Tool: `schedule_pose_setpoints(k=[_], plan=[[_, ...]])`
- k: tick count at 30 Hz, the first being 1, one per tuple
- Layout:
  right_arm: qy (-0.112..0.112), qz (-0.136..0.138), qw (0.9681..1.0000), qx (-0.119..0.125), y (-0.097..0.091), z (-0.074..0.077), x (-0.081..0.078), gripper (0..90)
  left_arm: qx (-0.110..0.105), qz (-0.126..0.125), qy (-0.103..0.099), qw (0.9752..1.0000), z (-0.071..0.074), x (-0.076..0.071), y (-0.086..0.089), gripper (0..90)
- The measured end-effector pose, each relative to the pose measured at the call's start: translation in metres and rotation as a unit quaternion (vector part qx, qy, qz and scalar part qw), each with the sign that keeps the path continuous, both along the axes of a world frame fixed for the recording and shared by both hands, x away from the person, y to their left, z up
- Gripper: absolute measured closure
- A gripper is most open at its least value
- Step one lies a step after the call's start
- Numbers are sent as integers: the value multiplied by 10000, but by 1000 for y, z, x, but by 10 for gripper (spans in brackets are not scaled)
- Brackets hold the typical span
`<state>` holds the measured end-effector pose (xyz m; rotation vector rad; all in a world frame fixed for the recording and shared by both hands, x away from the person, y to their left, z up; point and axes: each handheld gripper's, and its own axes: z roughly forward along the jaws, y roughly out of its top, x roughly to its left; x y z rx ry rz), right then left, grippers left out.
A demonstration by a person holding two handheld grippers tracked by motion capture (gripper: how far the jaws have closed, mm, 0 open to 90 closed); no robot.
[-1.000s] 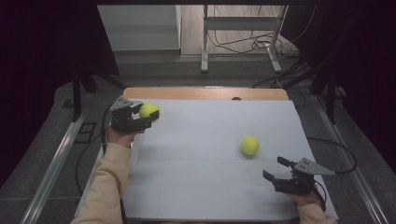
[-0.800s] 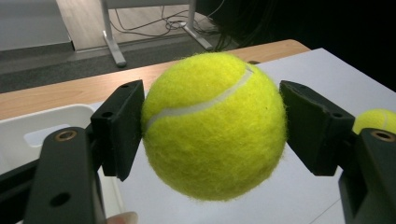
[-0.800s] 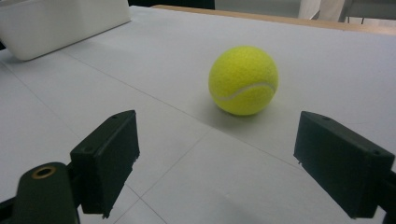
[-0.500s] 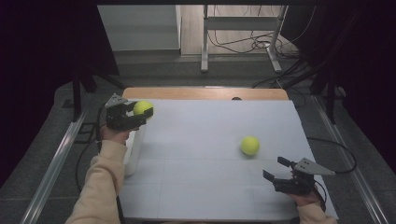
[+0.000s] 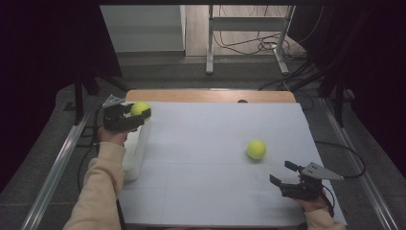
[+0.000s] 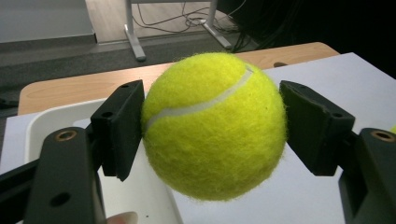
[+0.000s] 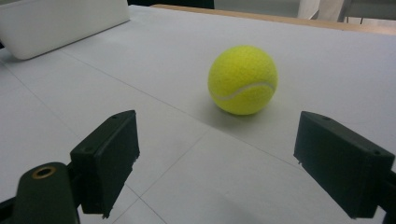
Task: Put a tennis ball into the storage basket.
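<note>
Two tennis balls: one is pinched between the jaws of the left gripper above a white bin — its far wall cut off — the other lies on the white table, ahead of the right gripper, whose jaws gape empty.

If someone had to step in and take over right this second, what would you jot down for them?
Left gripper: shut on a tennis ball, held above the white bin at the table's left edge.
Right gripper: open, holding nothing, near the front right of the white table.
Second tennis ball: loose on the table, just ahead of the right gripper.
Done: one ball picked up.
Left, probably: drop that ball in the bin, then fetch the second one.
</note>
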<state>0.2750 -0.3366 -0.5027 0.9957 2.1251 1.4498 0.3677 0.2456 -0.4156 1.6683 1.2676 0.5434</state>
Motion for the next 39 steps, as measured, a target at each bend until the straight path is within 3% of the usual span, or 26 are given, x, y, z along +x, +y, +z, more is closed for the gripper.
schedule_pose_setpoints(k=[21,39], plan=[[5,6,10000,-18,0,0,0,144,201,360,238,9989,-11,19,13,271],[5,12,10000,-18,0,0,0,144,309,672,556,9957,-23,36,25,270]])
